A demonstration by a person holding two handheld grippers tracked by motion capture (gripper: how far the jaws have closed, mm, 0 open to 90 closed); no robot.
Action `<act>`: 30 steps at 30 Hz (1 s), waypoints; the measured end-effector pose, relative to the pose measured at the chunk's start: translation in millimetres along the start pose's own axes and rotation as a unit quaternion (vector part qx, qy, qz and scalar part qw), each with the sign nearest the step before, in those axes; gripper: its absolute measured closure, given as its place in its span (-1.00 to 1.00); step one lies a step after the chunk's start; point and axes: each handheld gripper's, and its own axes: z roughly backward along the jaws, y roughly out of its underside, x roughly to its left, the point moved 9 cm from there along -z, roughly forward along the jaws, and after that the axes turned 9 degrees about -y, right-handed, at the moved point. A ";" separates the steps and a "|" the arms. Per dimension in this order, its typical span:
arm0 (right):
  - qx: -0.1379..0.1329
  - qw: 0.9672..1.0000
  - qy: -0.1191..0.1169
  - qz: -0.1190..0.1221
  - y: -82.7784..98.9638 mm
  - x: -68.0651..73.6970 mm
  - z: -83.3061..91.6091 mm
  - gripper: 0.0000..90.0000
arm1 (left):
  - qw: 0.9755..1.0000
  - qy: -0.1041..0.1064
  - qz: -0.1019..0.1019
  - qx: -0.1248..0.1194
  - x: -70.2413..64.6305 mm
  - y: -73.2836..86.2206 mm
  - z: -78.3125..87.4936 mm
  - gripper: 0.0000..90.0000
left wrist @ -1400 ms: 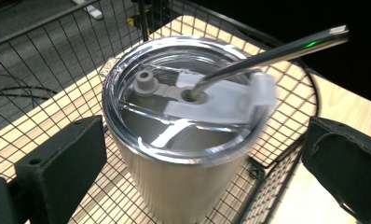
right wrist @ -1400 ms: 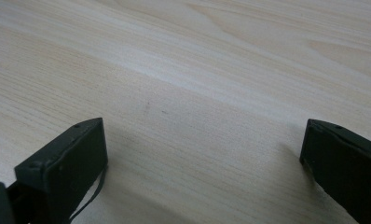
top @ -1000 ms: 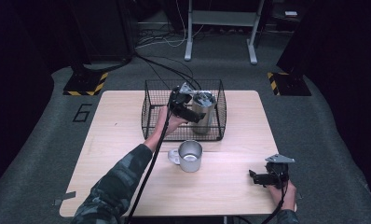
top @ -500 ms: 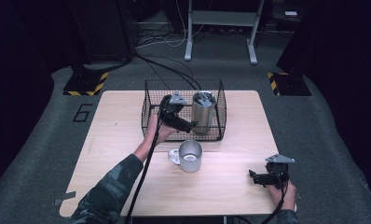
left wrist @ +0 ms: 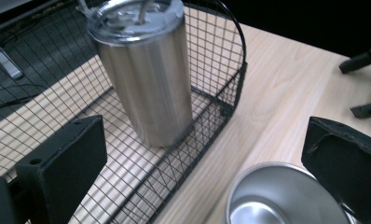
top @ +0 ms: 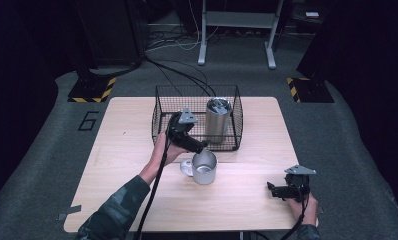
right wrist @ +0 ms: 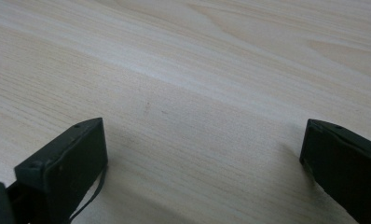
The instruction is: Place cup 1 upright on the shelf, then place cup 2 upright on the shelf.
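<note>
A tall steel tumbler (top: 218,120) with a lid stands upright in the right part of a black wire basket (top: 197,117). In the left gripper view the tumbler (left wrist: 144,79) stands behind the basket's front wall (left wrist: 230,88). A short, open steel cup (top: 204,166) stands on the table just in front of the basket, and it also shows below the jaws as the cup (left wrist: 281,196). My left gripper (top: 199,146) hovers open above the cup's near rim, holding nothing. Near the table's front right edge, my right gripper (top: 274,190) rests open over bare wood (right wrist: 204,70).
A small round lid-like piece (top: 187,166) lies against the cup's left side. The wooden table (top: 127,150) has free room at left and front centre. Cables run across the floor behind the table. The right gripper's jaws (left wrist: 365,60) show far off in the left gripper view.
My left gripper has come away from the tumbler's top, leaving it standing in the basket, and moved back toward the person to hover by the cup. The right gripper has stayed put.
</note>
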 end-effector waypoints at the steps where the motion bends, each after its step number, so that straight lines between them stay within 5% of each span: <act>1: 0.000 1.000 0.000 0.000 0.0 0.0 0.0 -1.00 | 1.000 0.000 0.000 0.000 0.0 0.0 0.0 -1.00; 3: 0.000 1.000 0.000 0.000 0.0 0.0 0.0 -1.00 | 1.000 0.000 0.000 0.000 0.0 0.0 0.0 -1.00; 4: 0.000 1.000 0.000 0.000 0.0 0.0 0.0 -1.00 | 1.000 0.004 -0.008 0.007 -17.1 18.8 10.0 -1.00; 21: 0.000 1.000 0.000 0.000 -0.1 0.0 -0.1 -1.00 | 1.000 -0.005 -0.014 0.020 -37.7 41.3 12.1 -1.00; 30: 0.000 1.000 -0.001 -0.002 0.0 0.4 -0.1 -1.00 | 1.000 0.011 -0.012 0.027 -48.7 49.4 4.1 -1.00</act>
